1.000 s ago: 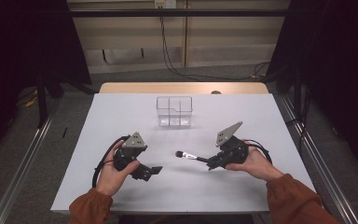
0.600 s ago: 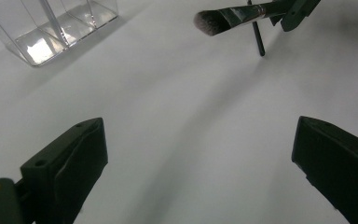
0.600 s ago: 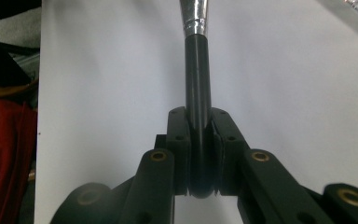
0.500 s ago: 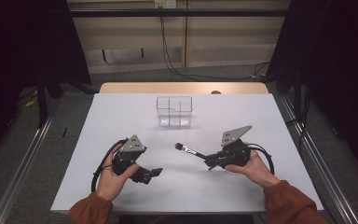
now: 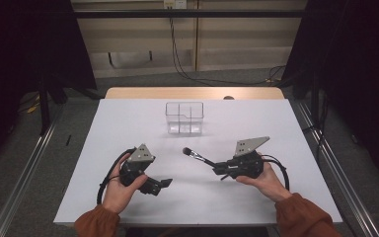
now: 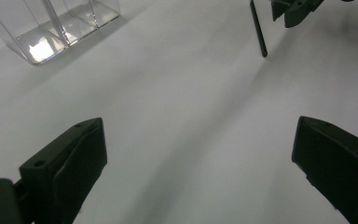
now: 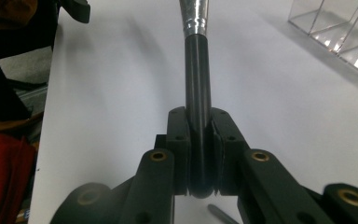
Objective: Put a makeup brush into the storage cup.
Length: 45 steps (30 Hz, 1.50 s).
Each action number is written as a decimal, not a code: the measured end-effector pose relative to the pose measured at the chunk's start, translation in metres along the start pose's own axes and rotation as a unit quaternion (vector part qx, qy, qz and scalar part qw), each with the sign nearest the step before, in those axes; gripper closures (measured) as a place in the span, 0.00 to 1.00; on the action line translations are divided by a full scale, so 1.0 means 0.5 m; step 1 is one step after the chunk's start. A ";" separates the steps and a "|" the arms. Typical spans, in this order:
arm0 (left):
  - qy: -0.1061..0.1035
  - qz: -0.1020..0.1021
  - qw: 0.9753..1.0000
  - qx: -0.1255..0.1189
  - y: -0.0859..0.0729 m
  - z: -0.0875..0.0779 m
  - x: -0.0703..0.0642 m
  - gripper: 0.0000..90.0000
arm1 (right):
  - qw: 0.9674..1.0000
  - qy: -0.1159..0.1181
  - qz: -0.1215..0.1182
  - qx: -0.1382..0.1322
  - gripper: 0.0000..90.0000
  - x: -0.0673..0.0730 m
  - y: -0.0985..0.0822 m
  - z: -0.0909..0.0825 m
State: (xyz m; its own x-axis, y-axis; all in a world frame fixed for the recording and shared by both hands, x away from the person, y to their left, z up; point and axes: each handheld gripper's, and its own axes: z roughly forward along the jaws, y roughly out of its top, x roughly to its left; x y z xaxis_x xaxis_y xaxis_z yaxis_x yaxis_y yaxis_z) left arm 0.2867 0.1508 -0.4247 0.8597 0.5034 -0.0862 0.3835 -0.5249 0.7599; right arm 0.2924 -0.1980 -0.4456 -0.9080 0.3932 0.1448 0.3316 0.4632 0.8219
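White counter (image 5: 128, 128), clear organizer (image 5: 184, 117) at its far middle. Right gripper (image 5: 216, 169) holds a brush (image 5: 198, 156), fingers (image 7: 179, 140) clamped on the handle's butt end, bristles aimed toward the organizer, brush lifted, well short of it. Left gripper (image 5: 164, 183) fingers (image 6: 74, 158) wide apart, holding nothing. Step, by my reading: carrying. Next: tip the brush upright over a compartment, then lower it.

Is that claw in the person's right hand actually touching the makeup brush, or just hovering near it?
Touching. In the right gripper view, the right gripper has both black jaws pressed against the dark handle of the makeup brush, with no gap on either side.
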 end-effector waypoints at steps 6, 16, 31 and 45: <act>0.009 0.003 1.000 -0.017 0.000 -0.005 0.000 0.04 | 0.999 -0.011 0.002 -0.034 0.89 0.001 -0.005 -0.004; 0.024 -0.005 0.999 -0.035 -0.004 -0.008 0.002 0.04 | 0.994 -0.031 -0.002 -0.104 0.89 0.005 -0.006 -0.015; 0.022 -0.012 0.992 -0.127 0.000 0.002 -0.012 0.05 | 0.993 -0.033 -0.001 -0.116 0.89 0.007 -0.010 -0.015; -0.015 -0.017 0.985 -0.172 0.025 0.031 -0.030 0.05 | 0.992 -0.030 -0.006 -0.121 0.89 0.010 -0.009 -0.010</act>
State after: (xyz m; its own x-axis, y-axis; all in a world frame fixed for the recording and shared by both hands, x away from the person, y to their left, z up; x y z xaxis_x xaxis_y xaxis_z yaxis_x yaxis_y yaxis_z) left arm 0.2839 0.1257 -0.4239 0.8595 0.4941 -0.1307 0.2801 -0.2414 0.9291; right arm 0.2851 -0.2020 -0.4456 -0.8921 0.4392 0.1062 0.2422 0.2663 0.9329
